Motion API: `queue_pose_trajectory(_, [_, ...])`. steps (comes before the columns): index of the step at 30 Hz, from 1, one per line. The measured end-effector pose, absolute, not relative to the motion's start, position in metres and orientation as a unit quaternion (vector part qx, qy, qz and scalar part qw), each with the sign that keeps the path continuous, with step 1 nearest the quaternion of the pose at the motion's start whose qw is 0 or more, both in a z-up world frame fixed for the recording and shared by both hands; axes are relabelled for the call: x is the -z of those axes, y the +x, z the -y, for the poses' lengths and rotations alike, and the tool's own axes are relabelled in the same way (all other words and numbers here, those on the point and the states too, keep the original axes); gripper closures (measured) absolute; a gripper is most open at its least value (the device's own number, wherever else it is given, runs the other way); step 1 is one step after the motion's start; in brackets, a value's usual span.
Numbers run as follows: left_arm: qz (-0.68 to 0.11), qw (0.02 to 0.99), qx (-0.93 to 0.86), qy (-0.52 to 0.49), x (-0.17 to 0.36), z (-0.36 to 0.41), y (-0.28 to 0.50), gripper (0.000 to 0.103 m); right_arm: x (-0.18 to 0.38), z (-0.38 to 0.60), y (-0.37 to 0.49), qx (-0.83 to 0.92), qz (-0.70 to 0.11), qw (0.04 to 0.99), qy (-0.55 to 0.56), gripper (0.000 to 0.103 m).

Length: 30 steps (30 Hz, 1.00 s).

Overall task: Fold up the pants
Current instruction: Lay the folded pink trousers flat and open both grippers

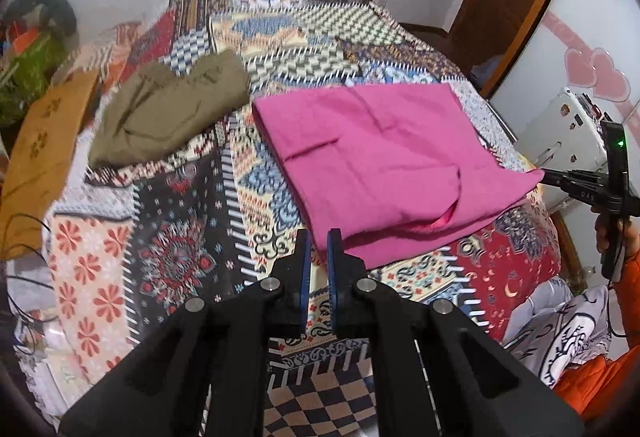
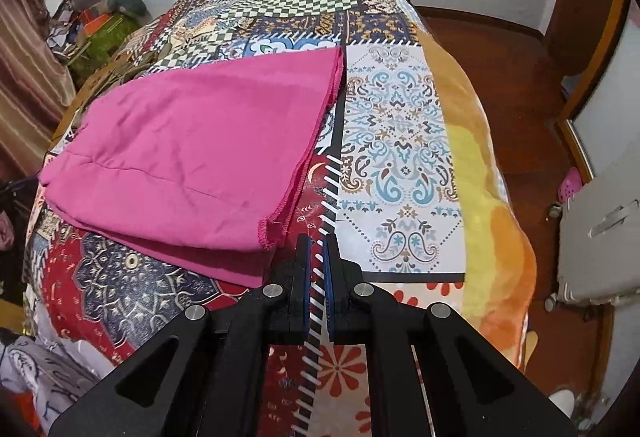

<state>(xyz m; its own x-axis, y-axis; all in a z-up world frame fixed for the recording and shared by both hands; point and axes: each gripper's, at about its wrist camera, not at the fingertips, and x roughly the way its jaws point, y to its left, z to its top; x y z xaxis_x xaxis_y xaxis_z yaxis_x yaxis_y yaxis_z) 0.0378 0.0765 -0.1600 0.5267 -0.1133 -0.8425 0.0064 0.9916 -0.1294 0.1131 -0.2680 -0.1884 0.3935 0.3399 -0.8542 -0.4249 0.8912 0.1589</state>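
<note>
Pink pants (image 1: 380, 161) lie folded in a flat rectangle on the patterned bedspread (image 1: 168, 245); they also show in the right wrist view (image 2: 192, 157). My left gripper (image 1: 318, 237) hovers just off their near left corner, jaws nearly closed with a narrow gap, holding nothing. My right gripper (image 2: 316, 243) hovers just off the hemmed near right corner, jaws nearly closed, empty. The right gripper also shows at the right edge of the left wrist view (image 1: 560, 177), its tips at the pants' right corner.
Folded olive-green pants (image 1: 168, 109) lie on the bed, left of the pink ones. A brown cardboard piece (image 1: 44, 149) lies at the bed's left edge. A white suitcase (image 2: 596, 241) stands on the wooden floor at right. An orange blanket (image 2: 492, 205) covers the bed's right side.
</note>
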Motion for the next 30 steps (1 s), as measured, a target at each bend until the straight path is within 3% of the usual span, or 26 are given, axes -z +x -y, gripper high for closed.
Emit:
queue_pose_trajectory(7, [-0.474, 0.877, 0.075, -0.042, 0.141, -0.048, 0.055, 0.091, 0.152, 0.244, 0.099, -0.274, -0.462, 0.841, -0.058, 0.097])
queue_pose_trajectory(11, [-0.491, 0.864, 0.1, -0.038, 0.154, -0.033, 0.072, 0.091, 0.148, 0.218, 0.098, -0.316, -0.448, 0.834, -0.06, 0.073])
queue_pose_trajectory(12, [-0.496, 0.861, 0.101, -0.038, 0.159, -0.03, 0.075, 0.091, 0.15, 0.207, 0.098, -0.324, -0.444, 0.833, -0.068, 0.071])
queue_pose_trajectory(22, [-0.536, 0.832, 0.11, -0.088, 0.204, -0.039, 0.075, 0.091, 0.203, 0.179, 0.108, -0.358, -0.495, 0.788, -0.075, 0.071])
queue_pose_trajectory(30, [-0.533, 0.841, 0.092, -0.037, 0.201, -0.034, 0.065, 0.091, 0.212, 0.205, 0.113, -0.329, -0.511, 0.792, -0.059, 0.071])
